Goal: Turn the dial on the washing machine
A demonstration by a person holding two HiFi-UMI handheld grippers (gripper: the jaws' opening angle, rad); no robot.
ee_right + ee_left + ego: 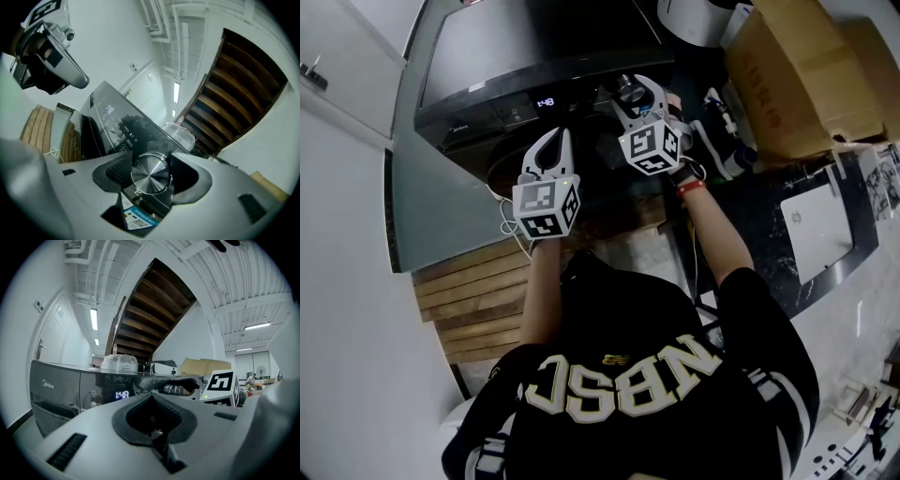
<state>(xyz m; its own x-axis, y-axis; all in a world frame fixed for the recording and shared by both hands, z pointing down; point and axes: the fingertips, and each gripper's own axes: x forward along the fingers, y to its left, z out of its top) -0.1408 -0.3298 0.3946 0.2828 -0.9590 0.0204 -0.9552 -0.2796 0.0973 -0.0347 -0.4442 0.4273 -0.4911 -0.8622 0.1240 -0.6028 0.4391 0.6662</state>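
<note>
The dark washing machine fills the top of the head view, its display lit. Its round silver dial sits between the pads of my right gripper, which is shut on it from both sides. In the head view that right gripper reaches onto the control panel. My left gripper hangs lower and to the left, off the panel, shut with nothing held. The left gripper points towards the machine front, where the display glows.
Cardboard boxes stand to the right of the machine. A wooden slatted pallet lies under its front left corner. A clear plastic-wrapped item rests on the machine top. A white door is at the left.
</note>
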